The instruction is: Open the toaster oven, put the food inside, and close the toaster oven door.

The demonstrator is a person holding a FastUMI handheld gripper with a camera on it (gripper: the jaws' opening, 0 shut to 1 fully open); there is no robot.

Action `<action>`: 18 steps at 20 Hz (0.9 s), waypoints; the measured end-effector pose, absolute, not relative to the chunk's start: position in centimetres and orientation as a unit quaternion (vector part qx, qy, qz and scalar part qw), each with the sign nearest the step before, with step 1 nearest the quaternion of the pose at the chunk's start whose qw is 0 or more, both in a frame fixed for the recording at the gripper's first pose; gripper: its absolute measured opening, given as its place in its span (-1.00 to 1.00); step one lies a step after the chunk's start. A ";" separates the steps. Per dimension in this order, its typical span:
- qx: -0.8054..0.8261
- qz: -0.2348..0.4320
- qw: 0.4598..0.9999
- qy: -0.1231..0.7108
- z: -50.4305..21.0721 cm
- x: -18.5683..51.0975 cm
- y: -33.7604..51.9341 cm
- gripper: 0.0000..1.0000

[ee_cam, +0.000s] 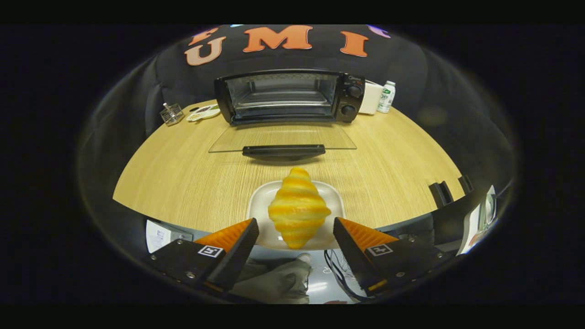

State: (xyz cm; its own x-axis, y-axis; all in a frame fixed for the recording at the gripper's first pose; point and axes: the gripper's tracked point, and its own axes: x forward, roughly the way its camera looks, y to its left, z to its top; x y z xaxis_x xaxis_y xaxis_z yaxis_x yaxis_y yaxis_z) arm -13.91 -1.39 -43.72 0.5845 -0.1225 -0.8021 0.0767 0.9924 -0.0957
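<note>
Spread wide, the gripper has its fingers either side of the croissant, touching nothing. That croissant lies on a white plate at the near edge of the wooden table. Beyond the croissant the toaster oven stands with its glass door folded down flat. Right of the oven stands a small bottle; left of it, a wire basket.

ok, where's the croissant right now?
Gripper view: the croissant lies on a white plate at the table's near edge, just ahead of the open gripper and short of the toaster oven's lowered door.
</note>
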 end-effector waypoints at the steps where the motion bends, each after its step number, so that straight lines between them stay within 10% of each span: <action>1: -0.024 -0.055 0.888 0.456 -44.1 -14.1 -1.3 0.96; 18: -0.008 -0.064 0.876 0.478 -47.9 -12.9 -2.0 0.88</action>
